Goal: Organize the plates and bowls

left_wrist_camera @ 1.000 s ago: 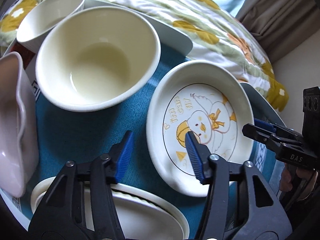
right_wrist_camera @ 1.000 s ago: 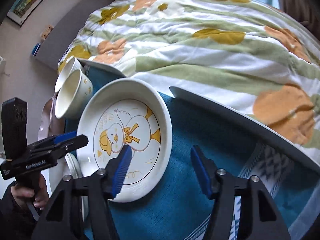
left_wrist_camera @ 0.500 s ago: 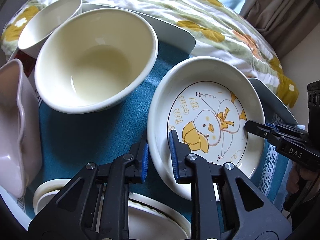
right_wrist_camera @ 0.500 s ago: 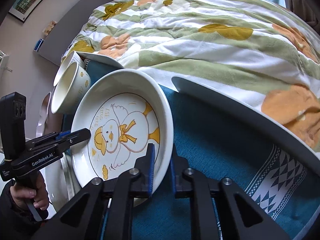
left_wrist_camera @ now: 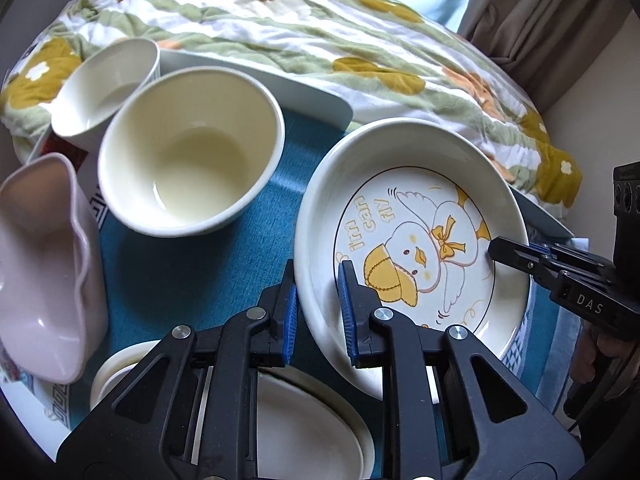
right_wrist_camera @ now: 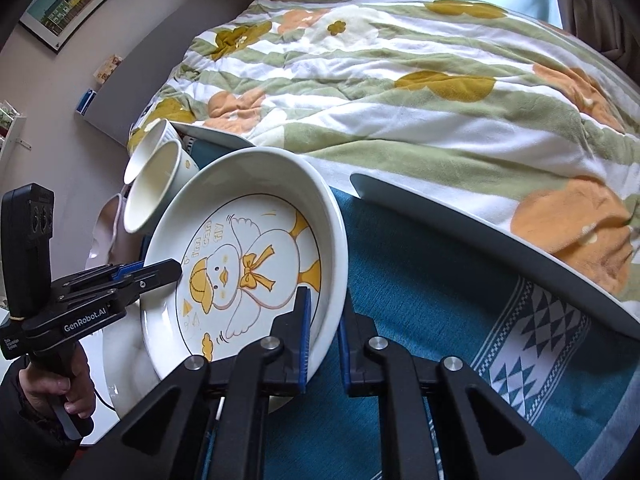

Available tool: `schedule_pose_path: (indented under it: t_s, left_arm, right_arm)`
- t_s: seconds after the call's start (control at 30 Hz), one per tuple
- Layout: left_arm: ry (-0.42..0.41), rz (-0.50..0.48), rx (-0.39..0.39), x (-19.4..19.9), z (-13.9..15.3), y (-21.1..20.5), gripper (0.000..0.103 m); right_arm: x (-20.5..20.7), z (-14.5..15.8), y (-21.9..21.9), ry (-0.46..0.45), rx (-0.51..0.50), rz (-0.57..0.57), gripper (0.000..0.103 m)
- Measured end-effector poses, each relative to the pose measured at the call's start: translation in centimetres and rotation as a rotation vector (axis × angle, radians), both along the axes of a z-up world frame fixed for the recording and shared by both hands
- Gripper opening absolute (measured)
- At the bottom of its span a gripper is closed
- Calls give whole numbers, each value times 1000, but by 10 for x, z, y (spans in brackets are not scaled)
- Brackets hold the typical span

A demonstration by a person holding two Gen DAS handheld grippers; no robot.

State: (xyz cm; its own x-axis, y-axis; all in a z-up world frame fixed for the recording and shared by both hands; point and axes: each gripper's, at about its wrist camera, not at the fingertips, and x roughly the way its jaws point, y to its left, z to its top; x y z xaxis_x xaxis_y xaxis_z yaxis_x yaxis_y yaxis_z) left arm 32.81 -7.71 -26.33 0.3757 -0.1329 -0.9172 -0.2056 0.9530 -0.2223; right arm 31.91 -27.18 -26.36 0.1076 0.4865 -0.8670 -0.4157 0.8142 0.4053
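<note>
Ceramic duck plate [left_wrist_camera: 408,240] pinched on opposite rims: left gripper [left_wrist_camera: 316,312] and right gripper [right_wrist_camera: 322,332] each clamp an edge between their pads, sharing weight so it lifts level above the teal cloth [right_wrist_camera: 420,300].

Duck plate [left_wrist_camera: 404,216] sits right of the big bowl [left_wrist_camera: 192,156] on the surface [left_wrist_camera: 188,268], smaller cup [left_wrist_camera: 104,92] behind that bowl, wavy dish [left_wrist_camera: 44,264] far left, another plate [left_wrist_camera: 308,432] nearest, bed [left_wrist_camera: 280,32] behind it all
</note>
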Motion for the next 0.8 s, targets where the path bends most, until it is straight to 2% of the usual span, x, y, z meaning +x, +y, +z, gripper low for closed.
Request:
schedule_pose_path:
  t_s: [0.27, 0.43, 0.6, 0.8]
  left_arm:
    - [-98, -62, 14, -27, 59, 9, 17]
    - [-140, -130, 9, -56, 86, 25, 17]
    - [-145, -212, 10, -87, 91, 43, 17]
    - [-108, -304, 12, -124, 72, 66, 17]
  right_arm:
    - [-30, 50, 1, -71, 22, -71, 11]
    - [-69, 84, 11, -126, 24, -149, 11]
    - [-114, 96, 29, -152, 9, -228, 12]
    - [-165, 83, 49, -130, -4, -326, 11]
